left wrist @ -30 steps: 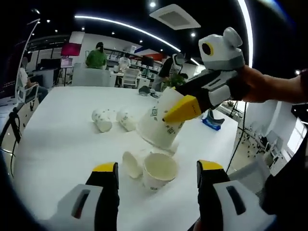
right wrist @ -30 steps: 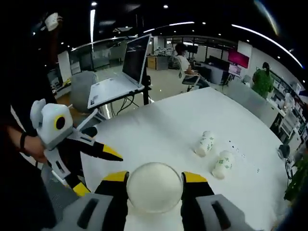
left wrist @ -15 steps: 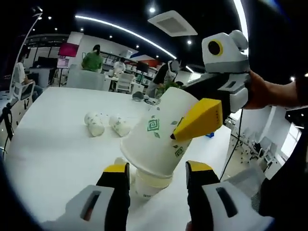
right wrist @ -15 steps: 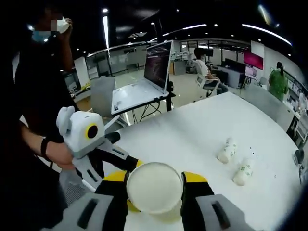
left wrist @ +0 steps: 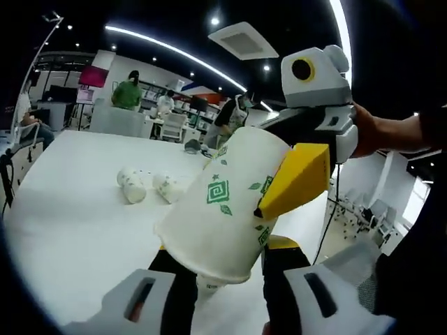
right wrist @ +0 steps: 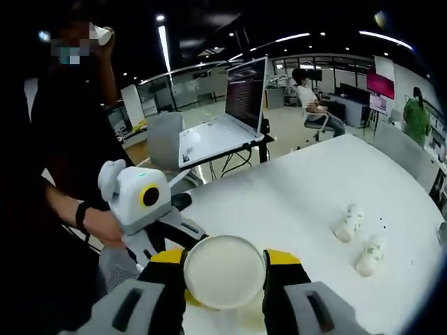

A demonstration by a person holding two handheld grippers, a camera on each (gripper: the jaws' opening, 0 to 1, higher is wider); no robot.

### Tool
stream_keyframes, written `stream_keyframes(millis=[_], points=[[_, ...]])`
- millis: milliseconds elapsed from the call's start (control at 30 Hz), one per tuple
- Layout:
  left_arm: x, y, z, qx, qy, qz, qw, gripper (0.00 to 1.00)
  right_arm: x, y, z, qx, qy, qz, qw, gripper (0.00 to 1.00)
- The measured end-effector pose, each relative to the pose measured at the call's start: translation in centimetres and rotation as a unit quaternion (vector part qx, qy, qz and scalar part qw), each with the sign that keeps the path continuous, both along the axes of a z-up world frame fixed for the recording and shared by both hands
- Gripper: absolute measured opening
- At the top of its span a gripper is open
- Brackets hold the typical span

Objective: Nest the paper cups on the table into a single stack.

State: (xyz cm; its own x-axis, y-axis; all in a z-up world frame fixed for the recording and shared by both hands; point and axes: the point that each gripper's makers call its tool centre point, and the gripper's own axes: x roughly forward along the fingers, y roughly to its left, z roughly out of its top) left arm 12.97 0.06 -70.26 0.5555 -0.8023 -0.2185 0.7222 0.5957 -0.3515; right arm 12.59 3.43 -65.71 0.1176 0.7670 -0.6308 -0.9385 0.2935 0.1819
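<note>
In the left gripper view, the right gripper (left wrist: 297, 183) is clamping a paper cup (left wrist: 220, 206) by its wall, tilted mouth-down, just over a second cup (left wrist: 209, 284) sitting between the jaws of the left gripper (left wrist: 223, 269); whether those jaws are gripping it I cannot tell. Two more cups (left wrist: 130, 185) are lying on their sides, close together, nearer the far edge of the white table (left wrist: 63, 216). In the right gripper view the held cup's (right wrist: 223, 271) base is facing the camera.

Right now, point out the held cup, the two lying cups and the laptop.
held cup (left wrist: 223, 209), left gripper view, printed side wall.
lying cups (left wrist: 131, 185), left gripper view, left cup's side.
laptop (right wrist: 246, 94), right gripper view, screen.
</note>
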Motion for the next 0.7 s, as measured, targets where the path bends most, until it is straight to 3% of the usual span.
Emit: stream_keyframes(millis=[333, 700], points=[[-1.3, -0.2, -0.6, 0.036, -0.017, -0.038, 0.9985, 0.26, -1.3, -1.0, -0.9, -0.032, 0.009, 0.066, 0.9973, 0.41], [-2.5, 0.1, -0.7, 0.042, -0.022, -0.062, 0.9969, 0.18, -2.2, -2.5, -3.6, -0.090, -0.001, 0.126, 0.9880, 0.41]])
